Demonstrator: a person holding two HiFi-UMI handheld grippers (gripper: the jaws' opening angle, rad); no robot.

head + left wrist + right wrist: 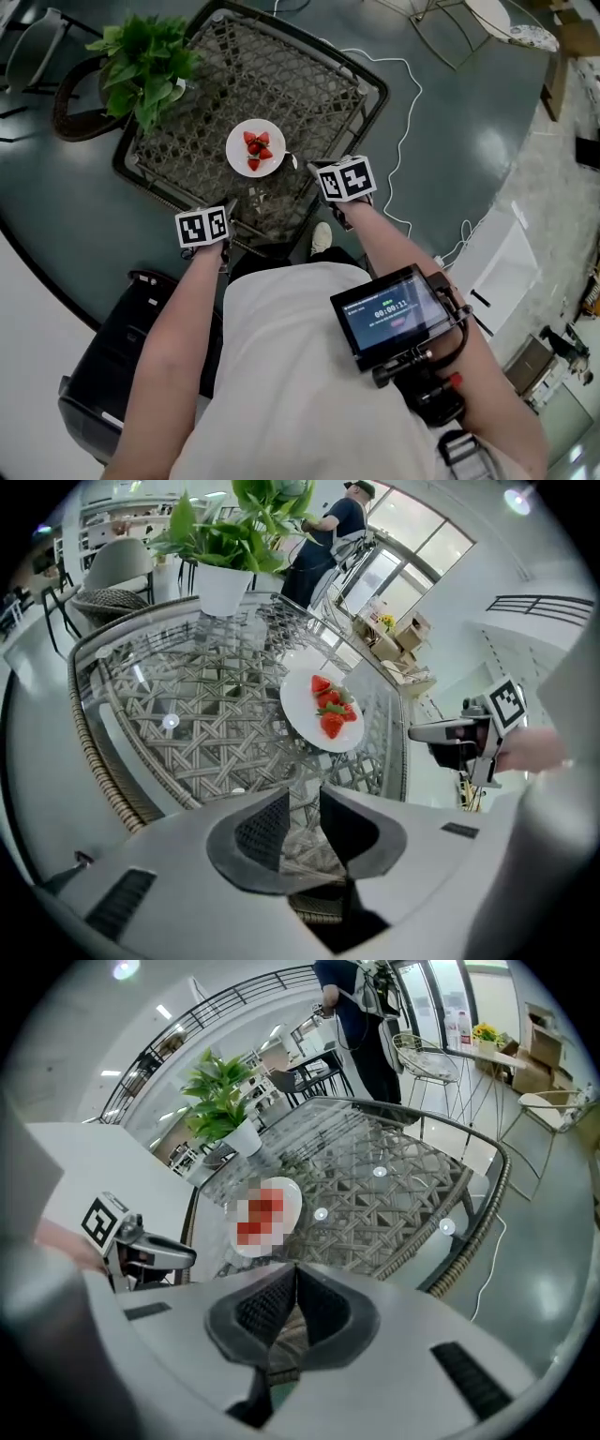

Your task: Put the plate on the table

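Observation:
A white plate [255, 148] with several strawberries rests on the glass-topped wicker table [309, 94], near its front edge. The plate [323, 714] lies ahead of my left gripper [302, 803], whose jaws stand a little apart with nothing between them. My right gripper [293, 1283] is shut and empty, and the plate [265, 1215] sits just beyond it to the left. In the head view the left gripper [225, 214] hovers at the table's front edge below the plate. The right gripper [317, 171] is to the plate's right. Neither touches the plate.
A potted plant [141, 61] stands at the table's far left corner. A white cable [403, 122] trails over the floor on the right. A black case [122, 366] lies by my left side. A person [328, 536] stands beyond the table, near chairs [431, 1063].

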